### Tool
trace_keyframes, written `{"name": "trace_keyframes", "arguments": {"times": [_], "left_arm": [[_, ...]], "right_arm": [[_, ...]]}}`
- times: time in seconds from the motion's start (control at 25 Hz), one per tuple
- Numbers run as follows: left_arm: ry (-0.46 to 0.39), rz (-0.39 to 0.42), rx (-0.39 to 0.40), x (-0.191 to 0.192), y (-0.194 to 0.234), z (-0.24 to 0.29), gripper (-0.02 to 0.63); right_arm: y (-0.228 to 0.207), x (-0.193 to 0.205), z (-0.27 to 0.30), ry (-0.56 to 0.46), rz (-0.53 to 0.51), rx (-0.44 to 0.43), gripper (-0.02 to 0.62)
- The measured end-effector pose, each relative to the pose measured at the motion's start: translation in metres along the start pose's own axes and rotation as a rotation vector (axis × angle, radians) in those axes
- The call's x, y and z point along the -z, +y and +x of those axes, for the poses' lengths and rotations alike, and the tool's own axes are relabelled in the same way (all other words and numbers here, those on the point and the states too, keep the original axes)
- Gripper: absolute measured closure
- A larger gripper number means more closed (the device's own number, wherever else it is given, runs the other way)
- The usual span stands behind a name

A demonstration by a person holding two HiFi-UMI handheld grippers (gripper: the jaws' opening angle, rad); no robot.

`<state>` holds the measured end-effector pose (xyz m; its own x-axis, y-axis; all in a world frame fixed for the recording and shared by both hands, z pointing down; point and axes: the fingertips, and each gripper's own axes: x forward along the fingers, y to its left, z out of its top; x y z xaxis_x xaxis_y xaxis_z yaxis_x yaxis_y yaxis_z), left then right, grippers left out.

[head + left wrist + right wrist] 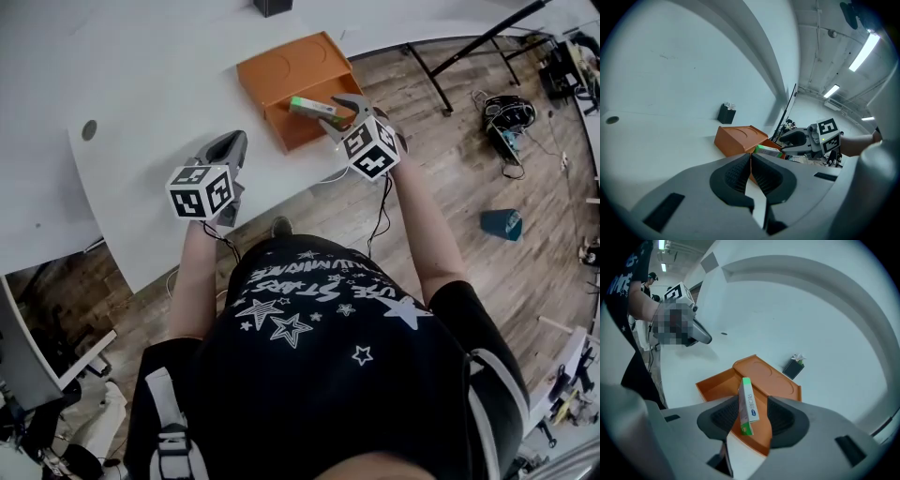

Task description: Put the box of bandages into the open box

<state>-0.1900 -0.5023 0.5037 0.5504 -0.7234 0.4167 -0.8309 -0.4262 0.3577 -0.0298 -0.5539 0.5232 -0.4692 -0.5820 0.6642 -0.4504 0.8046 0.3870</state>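
Note:
The orange open box [298, 64] lies on the white table [141, 75] near its front edge, lid folded back. The green-and-white box of bandages [747, 404] stands on edge between the jaws of my right gripper [752, 402], over the orange box's tray [717, 383]. It leans by the left pad, and a clear gap separates it from the right pad, so the jaws are open. In the head view the bandage box [309, 108] is at the tray beside the right gripper [339, 117]. My left gripper [225, 150] hovers left of the orange box, shut and empty [751, 157].
A small black container [272, 7] stands at the table's far edge behind the orange box. A round cable hole [89, 129] is at the table's left. Off the table's right edge are black table legs [469, 47] and a blue bin [502, 223] on the wooden floor.

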Motion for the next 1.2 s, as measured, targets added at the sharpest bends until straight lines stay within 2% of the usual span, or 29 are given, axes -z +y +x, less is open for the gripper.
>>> {"name": "trace_keyframes", "arguments": {"times": [0.2,0.36,0.48,0.68,0.84,1.2], "left_arm": [[-0.014,0.02,-0.003,0.003,-0.026,-0.012,0.581],[-0.016,0.032,-0.005,0.012,-0.044,-0.021,0.581],[-0.02,0.035,-0.008,0.018,-0.061,-0.028,0.581],[-0.031,0.054,-0.007,0.029,-0.095,-0.044,0.581],[-0.037,0.067,-0.008,0.039,-0.121,-0.058,0.581],[-0.057,0.075,-0.013,0.071,-0.175,-0.099,0.581]], "right_arm": [[-0.007,-0.006,-0.034,-0.112,0.09,0.102,0.416],[-0.003,-0.009,-0.058,-0.206,0.235,0.112,0.416],[0.004,-0.006,-0.078,-0.239,0.295,0.102,0.416],[0.021,0.009,-0.112,-0.259,0.323,0.09,0.42],[0.036,0.023,-0.138,-0.264,0.329,0.098,0.469],[0.081,0.049,-0.195,-0.266,0.341,0.091,0.532]]}}
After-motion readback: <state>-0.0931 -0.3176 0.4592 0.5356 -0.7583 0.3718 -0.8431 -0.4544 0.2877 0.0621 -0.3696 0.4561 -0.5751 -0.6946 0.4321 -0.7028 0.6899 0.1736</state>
